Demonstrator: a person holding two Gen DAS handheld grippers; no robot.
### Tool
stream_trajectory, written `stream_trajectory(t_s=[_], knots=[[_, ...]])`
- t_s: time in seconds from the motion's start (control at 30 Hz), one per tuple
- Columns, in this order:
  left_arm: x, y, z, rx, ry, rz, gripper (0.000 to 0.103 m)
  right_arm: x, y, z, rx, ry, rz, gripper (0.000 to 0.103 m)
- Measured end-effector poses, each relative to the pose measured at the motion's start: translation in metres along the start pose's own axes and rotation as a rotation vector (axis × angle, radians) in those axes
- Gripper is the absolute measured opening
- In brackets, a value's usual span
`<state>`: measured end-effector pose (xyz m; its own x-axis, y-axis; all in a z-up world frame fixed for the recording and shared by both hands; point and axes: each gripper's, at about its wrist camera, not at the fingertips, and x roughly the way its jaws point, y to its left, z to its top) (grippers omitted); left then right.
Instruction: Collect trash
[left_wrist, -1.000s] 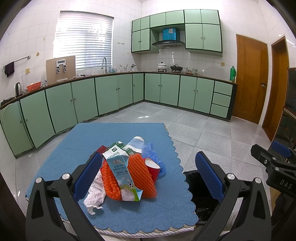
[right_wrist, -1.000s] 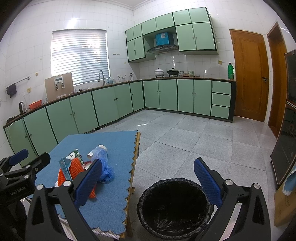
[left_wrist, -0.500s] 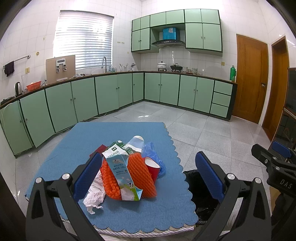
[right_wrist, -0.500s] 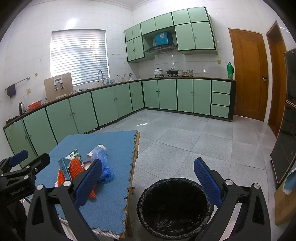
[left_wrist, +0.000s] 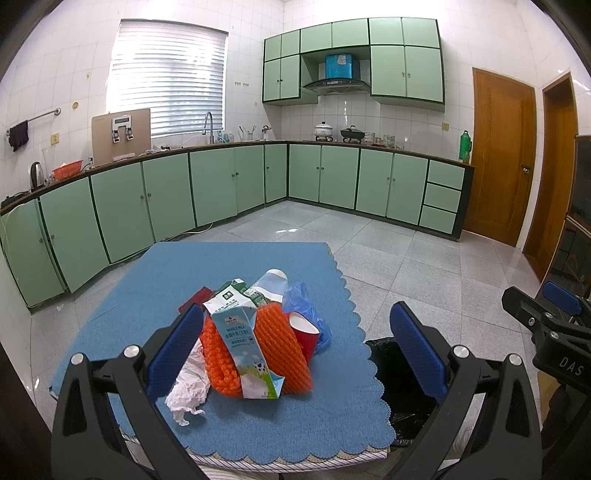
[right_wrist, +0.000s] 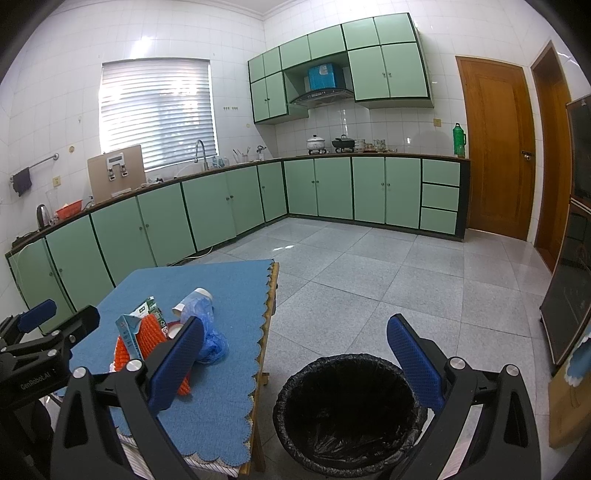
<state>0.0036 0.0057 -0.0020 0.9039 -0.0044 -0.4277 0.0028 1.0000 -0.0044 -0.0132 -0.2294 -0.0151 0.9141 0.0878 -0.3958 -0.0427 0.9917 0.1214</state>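
A pile of trash lies on the blue table mat (left_wrist: 229, 269): a milk carton (left_wrist: 242, 350), orange foam netting (left_wrist: 284, 350), a red paper cup (left_wrist: 304, 334), a blue plastic bag (left_wrist: 304, 306), a white crumpled tissue (left_wrist: 188, 387) and a white cup (left_wrist: 271, 282). My left gripper (left_wrist: 295, 354) is open and empty, held just before the pile. My right gripper (right_wrist: 295, 362) is open and empty, above the black-lined trash bin (right_wrist: 347, 410) on the floor right of the table. The pile also shows in the right wrist view (right_wrist: 147, 332).
Green cabinets (left_wrist: 221, 184) line the far walls with a counter holding pots and a kettle. Wooden doors (left_wrist: 502, 158) stand at the right. A dark cabinet (right_wrist: 569, 295) stands at the far right. Grey tiled floor (right_wrist: 369, 266) lies beyond the table.
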Motion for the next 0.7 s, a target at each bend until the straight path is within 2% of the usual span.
stream_trajectory(t_s=[0.7], knots=[[0.01, 0.001, -0.015, -0.005, 0.012, 0.0, 0.098, 0.0, -0.001, -0.002, 0.005, -0.002, 0.001, 0.097]])
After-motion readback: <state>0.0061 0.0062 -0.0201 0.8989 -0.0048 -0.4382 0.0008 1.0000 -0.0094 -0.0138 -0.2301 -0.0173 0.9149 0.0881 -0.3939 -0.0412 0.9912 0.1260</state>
